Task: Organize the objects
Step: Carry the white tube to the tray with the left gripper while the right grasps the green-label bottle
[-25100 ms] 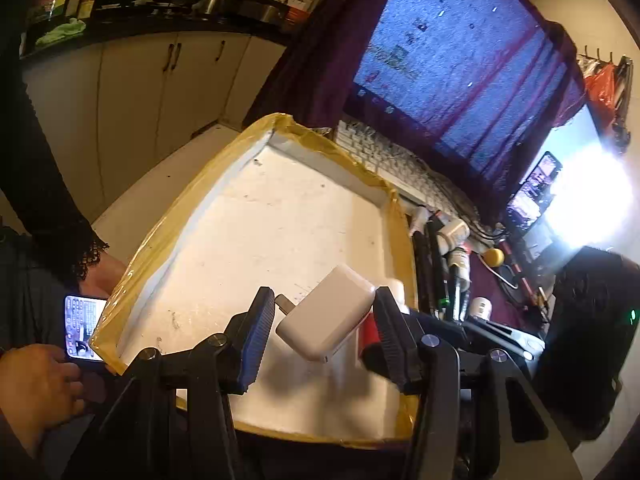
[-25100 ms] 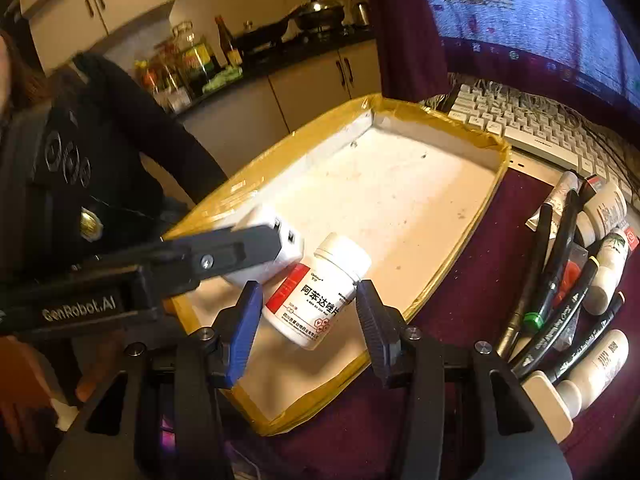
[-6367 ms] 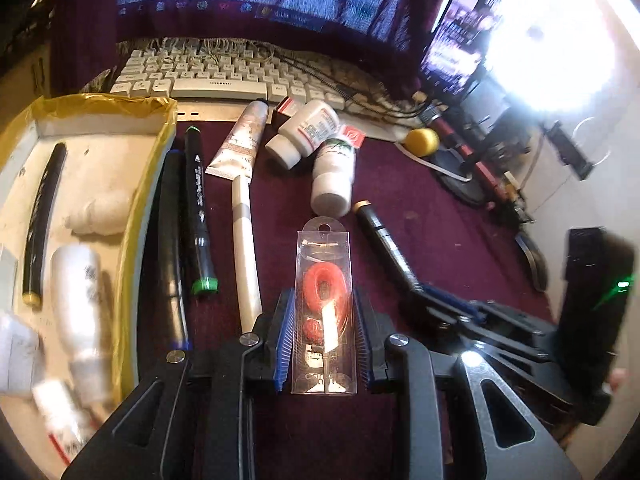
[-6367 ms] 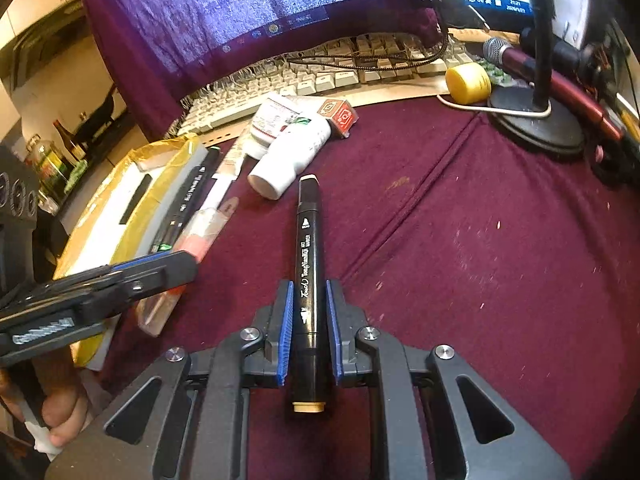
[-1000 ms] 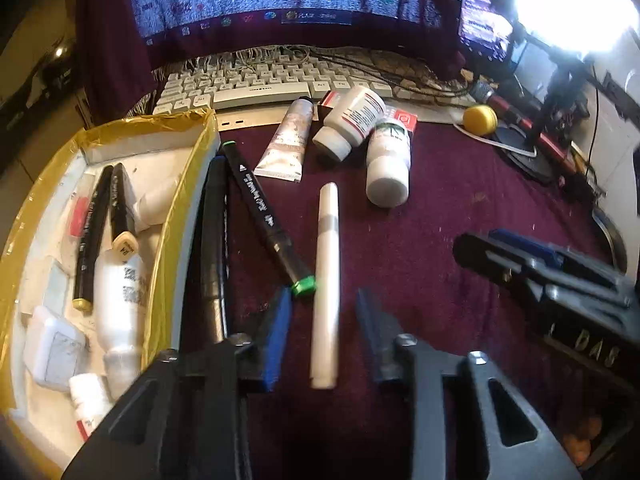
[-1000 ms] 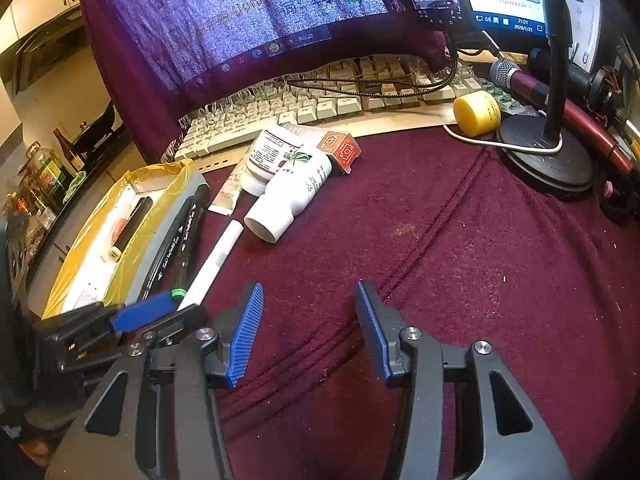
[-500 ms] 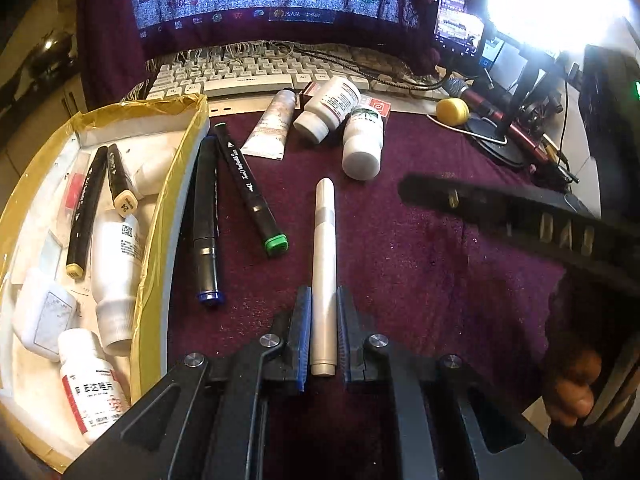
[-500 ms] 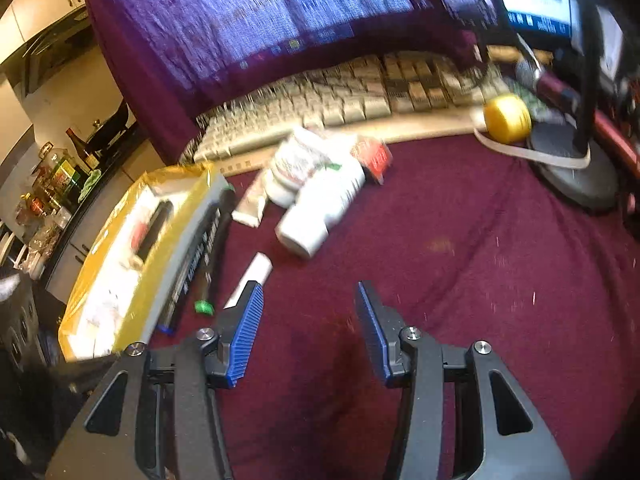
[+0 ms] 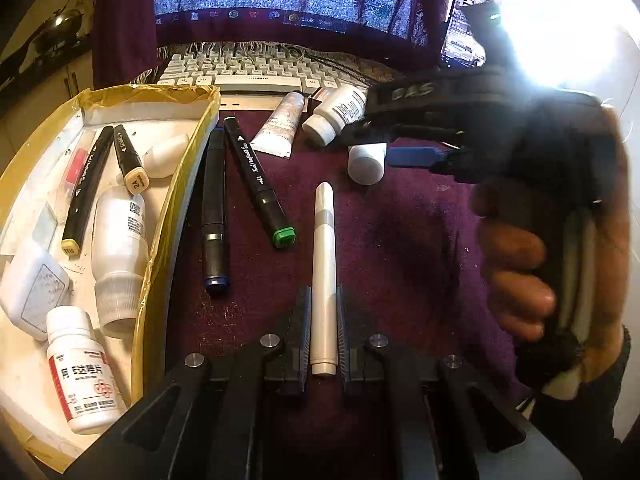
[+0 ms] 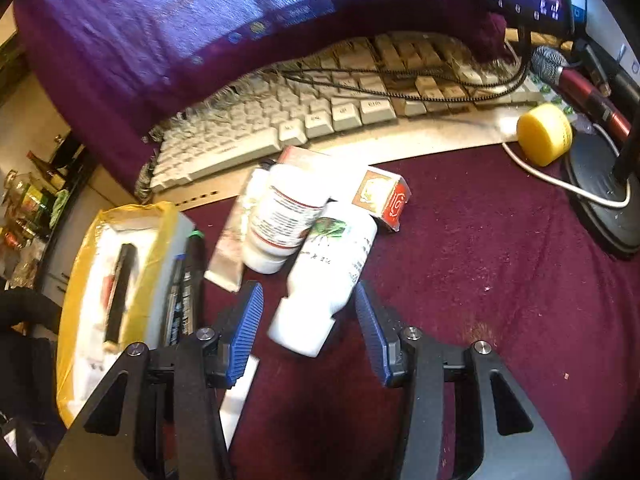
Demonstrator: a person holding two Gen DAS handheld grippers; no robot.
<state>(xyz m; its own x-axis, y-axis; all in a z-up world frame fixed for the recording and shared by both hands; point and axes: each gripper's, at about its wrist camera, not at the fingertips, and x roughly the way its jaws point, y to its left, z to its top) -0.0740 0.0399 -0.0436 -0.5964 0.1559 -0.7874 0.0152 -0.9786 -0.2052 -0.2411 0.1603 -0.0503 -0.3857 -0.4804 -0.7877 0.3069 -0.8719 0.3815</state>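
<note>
**Pen pinched, bottle bracketed**

Left gripper [image 9: 323, 330] has its pads clamped tight on the white pen [image 9: 323, 276], which lies on the maroon cloth [image 9: 400, 240]. Right gripper [image 10: 308, 322] sits partly open, jaws just now narrowing around the white bottle [image 10: 324, 280], pads not yet pressing it. Beyond, two black markers [image 9: 256, 178] lie just beside the yellow-edged tray [image 9: 176, 208]. Keyboard [image 10: 280, 120] at the back.

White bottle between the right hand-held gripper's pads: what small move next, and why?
Probably close the right hand-held gripper on the white bottle: its jaws have just been closing, the bottle lies between the blue pads, gaps remain both sides. Then carry it to the tray.
</note>
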